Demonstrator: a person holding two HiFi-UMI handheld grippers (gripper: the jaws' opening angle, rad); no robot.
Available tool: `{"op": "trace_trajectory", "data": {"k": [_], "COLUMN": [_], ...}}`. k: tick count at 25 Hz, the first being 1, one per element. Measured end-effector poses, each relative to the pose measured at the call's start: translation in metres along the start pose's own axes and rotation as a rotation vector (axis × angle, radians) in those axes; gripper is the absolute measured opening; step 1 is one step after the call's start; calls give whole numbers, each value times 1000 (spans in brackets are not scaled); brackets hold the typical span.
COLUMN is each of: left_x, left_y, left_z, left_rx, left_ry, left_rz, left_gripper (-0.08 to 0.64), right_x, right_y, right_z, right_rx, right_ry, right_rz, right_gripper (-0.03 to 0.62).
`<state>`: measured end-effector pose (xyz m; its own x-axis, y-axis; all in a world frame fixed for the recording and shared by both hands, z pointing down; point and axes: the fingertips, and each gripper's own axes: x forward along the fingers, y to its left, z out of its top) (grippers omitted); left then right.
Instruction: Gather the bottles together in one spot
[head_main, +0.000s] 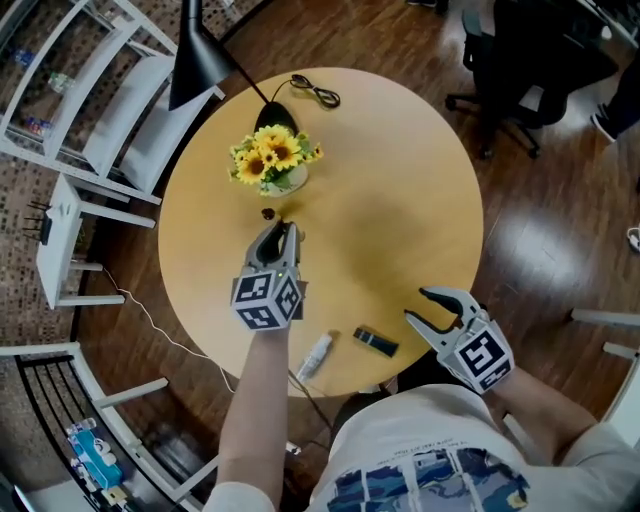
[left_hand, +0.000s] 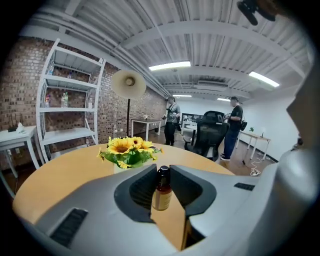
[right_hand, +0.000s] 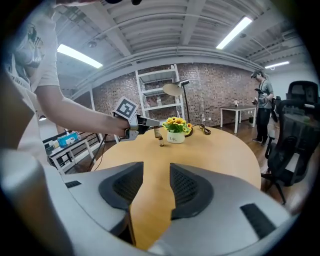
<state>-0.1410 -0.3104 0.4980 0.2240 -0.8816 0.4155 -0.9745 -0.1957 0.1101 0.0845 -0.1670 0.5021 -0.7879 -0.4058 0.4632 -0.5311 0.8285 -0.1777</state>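
Observation:
My left gripper (head_main: 284, 232) is over the middle of the round wooden table (head_main: 400, 200), shut on a small brown bottle (left_hand: 161, 190) with a dark cap that stands upright between its jaws. The right gripper view shows that held bottle (right_hand: 157, 131) beside a second tiny brown bottle (right_hand: 161, 142) standing on the table in front of the sunflower pot (head_main: 272, 165). A white bottle (head_main: 315, 355) and a black bottle (head_main: 376, 342) lie near the table's front edge. My right gripper (head_main: 432, 306) hangs open at the front right edge, with nothing between its jaws.
A black lamp (head_main: 195, 55) and a coiled cable (head_main: 315, 92) are at the far side of the table. White shelving (head_main: 80, 80) stands to the left, an office chair (head_main: 520, 70) to the right. Two people (left_hand: 232, 125) stand far behind the table.

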Motion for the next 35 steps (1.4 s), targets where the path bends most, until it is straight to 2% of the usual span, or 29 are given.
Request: {"op": "trace_trajectory", "data": {"k": [5, 11, 17, 25, 35], "left_x": [53, 89, 106, 114, 113], "left_y": [30, 61, 70, 83, 84], "left_z": [-20, -37, -51, -62, -70], "left_rx": [40, 31, 43, 27, 51], "left_ry": [25, 10, 2, -8, 5], "left_rz": [71, 129, 130, 150, 138], "left_gripper": [78, 78, 78, 78, 92], "right_x": [6, 8, 18, 21, 16], "right_y": [-33, -60, -72, -67, -66], "right_z": [-13, -28, -36, -42, -57], "right_rx": [17, 47, 46, 62, 51], "right_ry": [48, 108, 128, 182, 183], "right_rz": [-7, -20, -9, 16, 14], "right_gripper": [193, 193, 193, 192, 192]}}
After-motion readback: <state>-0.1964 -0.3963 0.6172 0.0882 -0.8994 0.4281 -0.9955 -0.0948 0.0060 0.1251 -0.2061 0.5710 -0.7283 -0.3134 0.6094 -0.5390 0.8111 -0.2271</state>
